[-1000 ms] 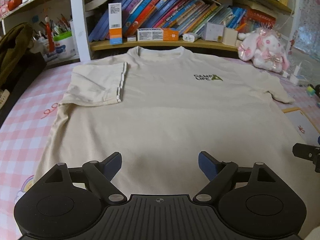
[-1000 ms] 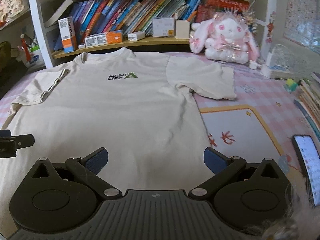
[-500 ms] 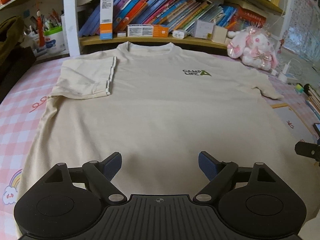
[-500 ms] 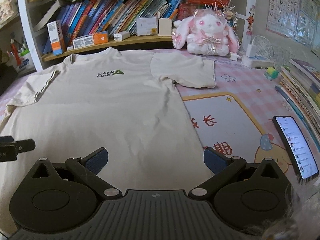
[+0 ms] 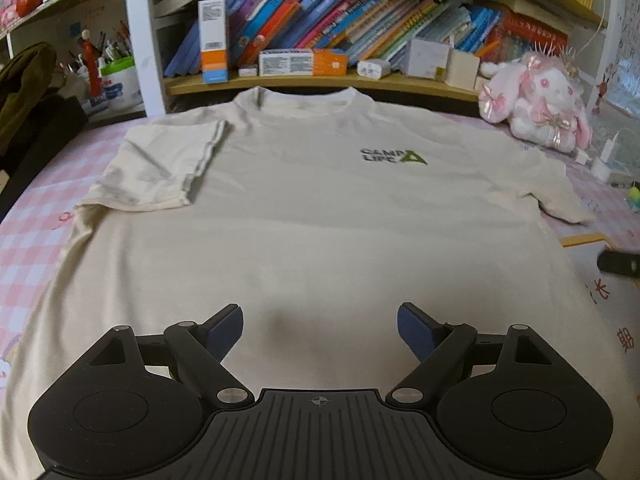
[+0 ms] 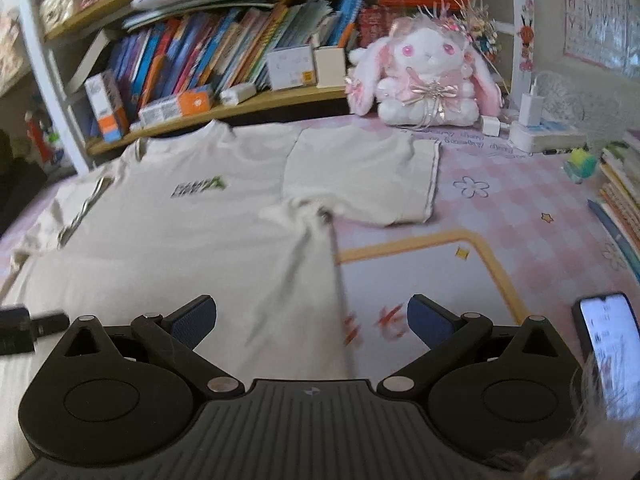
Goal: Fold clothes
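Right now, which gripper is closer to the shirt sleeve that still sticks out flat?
The right gripper. It hangs open over the T-shirt's side edge, just below the spread sleeve. The left gripper hovers over the shirt's middle, nearer the sleeve already folded in.

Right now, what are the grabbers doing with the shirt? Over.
Left gripper open, empty, above shirt. Right gripper open, empty, over shirt's side edge. Shirt flat, one sleeve folded in. Phone lies nearby.

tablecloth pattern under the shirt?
Pink and white checks on the tablecloth; clearest in the right wrist view.
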Motion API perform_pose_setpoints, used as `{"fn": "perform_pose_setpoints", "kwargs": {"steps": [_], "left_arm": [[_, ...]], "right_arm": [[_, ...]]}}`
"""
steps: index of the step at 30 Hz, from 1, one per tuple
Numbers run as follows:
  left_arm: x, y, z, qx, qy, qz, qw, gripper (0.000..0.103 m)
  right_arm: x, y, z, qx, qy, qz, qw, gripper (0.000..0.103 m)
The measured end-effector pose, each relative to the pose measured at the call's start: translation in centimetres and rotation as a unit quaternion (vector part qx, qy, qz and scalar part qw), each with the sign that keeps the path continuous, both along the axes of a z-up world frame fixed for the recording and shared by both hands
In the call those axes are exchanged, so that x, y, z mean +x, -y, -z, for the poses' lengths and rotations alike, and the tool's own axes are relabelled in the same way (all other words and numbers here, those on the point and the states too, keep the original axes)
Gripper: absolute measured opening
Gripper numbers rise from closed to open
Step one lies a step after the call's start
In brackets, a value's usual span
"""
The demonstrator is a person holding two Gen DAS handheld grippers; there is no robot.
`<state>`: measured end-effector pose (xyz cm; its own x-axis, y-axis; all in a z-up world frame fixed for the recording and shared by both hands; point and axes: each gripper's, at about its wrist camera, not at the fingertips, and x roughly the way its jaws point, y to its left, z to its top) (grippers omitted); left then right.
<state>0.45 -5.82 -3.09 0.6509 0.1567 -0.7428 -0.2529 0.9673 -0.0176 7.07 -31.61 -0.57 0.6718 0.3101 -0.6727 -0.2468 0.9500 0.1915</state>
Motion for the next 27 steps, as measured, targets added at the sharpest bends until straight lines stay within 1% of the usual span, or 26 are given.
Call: {"fn": "perform_pose_setpoints", "kwargs": {"steps": [3, 5, 7, 8, 10, 12, 14, 18, 19, 21, 23, 24, 26, 27], "left_arm": [[0.4, 1.9, 0.4, 0.006, -0.014, -0.009, 0.9999, 0.087], [0.3, 2.9, 0.7, 0.008, -0.023, -0.021, 0.9995, 0.087], [0.0, 3.4, 0.9, 0.01, -0.034, -0.035, 0.9988, 0.087], [-0.2, 3.6, 1.0, 0.01, -0.039, -0.043, 0.9982, 0.087], [-0.5, 3.8, 1.1, 0.012, -0.049, -0.058, 0.997, 0.087], [-0.9, 4.0, 1.2, 0.013, -0.057, -0.072, 0.9957, 0.087], [-1.1, 4.2, 1.2, 0.016, -0.062, -0.081, 0.9947, 0.087], [-1.4, 4.5, 1.0, 0.022, -0.069, -0.094, 0.993, 0.087], [-1.5, 4.5, 0.9, 0.023, -0.07, -0.097, 0.9926, 0.087], [-1.6, 4.4, 0.9, 0.025, -0.071, -0.101, 0.992, 0.087], [-1.6, 4.3, 0.9, 0.026, -0.072, -0.103, 0.9917, 0.087], [-1.6, 4.2, 0.9, 0.026, -0.072, -0.103, 0.9917, 0.087], [-1.6, 4.0, 0.9, 0.025, -0.072, -0.103, 0.9917, 0.087], [-1.6, 3.8, 0.9, 0.025, -0.071, -0.103, 0.9918, 0.087]], "right_arm": [[3.1, 2.4, 0.8, 0.037, -0.026, 0.0, 0.999, 0.094], [5.2, 3.9, 1.6, 0.065, -0.054, 0.007, 0.996, 0.075], [7.3, 5.3, 2.5, 0.108, -0.091, 0.013, 0.99, 0.065], [8.0, 5.8, 2.9, 0.132, -0.107, 0.015, 0.985, 0.062], [9.0, 6.6, 3.4, 0.176, -0.124, 0.017, 0.976, 0.061], [10.3, 7.3, 3.9, 0.228, -0.15, 0.024, 0.962, 0.058], [11.4, 7.8, 4.6, 0.28, -0.174, 0.044, 0.943, 0.057], [13.3, 9.1, 5.8, 0.36, -0.196, 0.11, 0.906, 0.055], [13.6, 9.5, 6.0, 0.374, -0.197, 0.129, 0.897, 0.054], [14.0, 10.1, 6.3, 0.39, -0.197, 0.16, 0.885, 0.052], [14.3, 10.3, 6.4, 0.394, -0.199, 0.178, 0.879, 0.046], [14.5, 10.2, 6.5, 0.391, -0.201, 0.179, 0.88, 0.043], [14.8, 9.9, 6.5, 0.38, -0.204, 0.182, 0.884, 0.028], [14.8, 9.9, 6.5, 0.373, -0.203, 0.186, 0.886, 0.026]]}}
